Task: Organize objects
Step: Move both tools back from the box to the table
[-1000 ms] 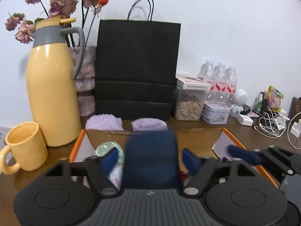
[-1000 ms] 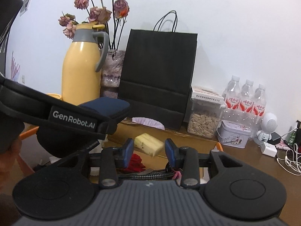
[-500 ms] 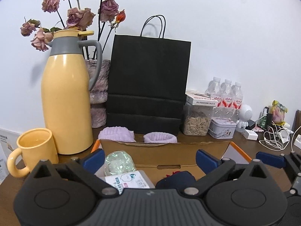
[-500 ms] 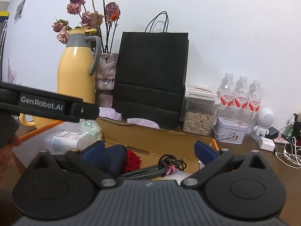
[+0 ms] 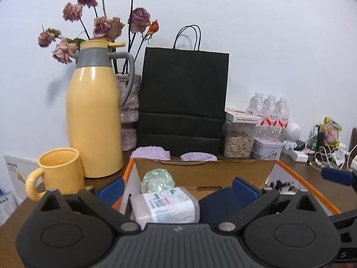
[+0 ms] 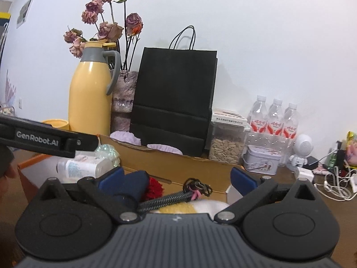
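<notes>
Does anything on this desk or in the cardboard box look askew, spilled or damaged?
Nothing is spilled or broken. The roses behind the yellow jug are wilted and drooping, and a tangle of white cables sprawls loose at the desk's right end.

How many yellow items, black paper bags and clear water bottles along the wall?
Yellow thermos jug: 1
Yellow ceramic mug: 1
Black paper bag with handles: 1
Clear plastic water bottles with red labels: 3
Total: 6
</notes>
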The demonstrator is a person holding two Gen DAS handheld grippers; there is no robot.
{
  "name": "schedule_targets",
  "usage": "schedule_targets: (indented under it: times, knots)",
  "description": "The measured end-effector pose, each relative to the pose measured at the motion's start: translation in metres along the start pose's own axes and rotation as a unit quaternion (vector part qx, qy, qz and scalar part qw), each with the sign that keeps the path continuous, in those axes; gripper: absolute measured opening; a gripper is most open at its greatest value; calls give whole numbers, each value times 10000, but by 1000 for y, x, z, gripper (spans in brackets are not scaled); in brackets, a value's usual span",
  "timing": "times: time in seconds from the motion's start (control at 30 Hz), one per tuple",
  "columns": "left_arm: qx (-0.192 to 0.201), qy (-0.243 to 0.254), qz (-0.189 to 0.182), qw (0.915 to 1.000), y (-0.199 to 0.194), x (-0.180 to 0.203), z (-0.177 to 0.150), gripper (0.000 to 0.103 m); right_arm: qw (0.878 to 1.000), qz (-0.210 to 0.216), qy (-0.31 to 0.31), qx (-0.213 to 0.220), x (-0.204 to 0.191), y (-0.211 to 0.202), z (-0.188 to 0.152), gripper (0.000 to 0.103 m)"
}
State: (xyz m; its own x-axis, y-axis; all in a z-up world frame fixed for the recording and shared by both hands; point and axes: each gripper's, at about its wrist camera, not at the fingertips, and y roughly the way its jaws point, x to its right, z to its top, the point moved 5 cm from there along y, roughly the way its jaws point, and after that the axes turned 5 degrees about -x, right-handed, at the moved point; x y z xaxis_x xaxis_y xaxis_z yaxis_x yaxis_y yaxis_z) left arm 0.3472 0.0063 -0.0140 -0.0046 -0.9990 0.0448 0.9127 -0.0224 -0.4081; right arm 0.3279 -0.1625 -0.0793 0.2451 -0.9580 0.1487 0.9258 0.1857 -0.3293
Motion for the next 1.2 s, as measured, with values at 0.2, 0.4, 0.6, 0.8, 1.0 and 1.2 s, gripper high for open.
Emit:
schedule_targets:
  times: [0.2, 0.4, 0.6, 0.8, 1.0, 1.2]
  knots:
    - [-26, 134, 65, 9999, -17, 0, -14, 103, 10000, -30, -77, 35, -6, -20, -11, 103]
    - [-208, 243, 130, 9994, -31, -2, -34, 103, 9999, 49, -125, -83, -15, -37, -25, 103]
    - [-496, 246, 157, 9983, -42, -7, -56, 103, 9987, 280, 11, -435, -21, -48, -42, 103]
    - [-820, 152, 236, 9962, -49, -15, -76, 103, 9979, 318, 93, -554, -28, -60, -53, 103]
    - [-1005, -183, 209, 9945, -60, -31, -86, 103, 9955, 527, 123, -776, -36, -68, -62, 103]
    - [-1178, -72, 296, 9926, -67, -30, -98, 103, 9907, 628, 12, -1206, -48, -72, -75, 103]
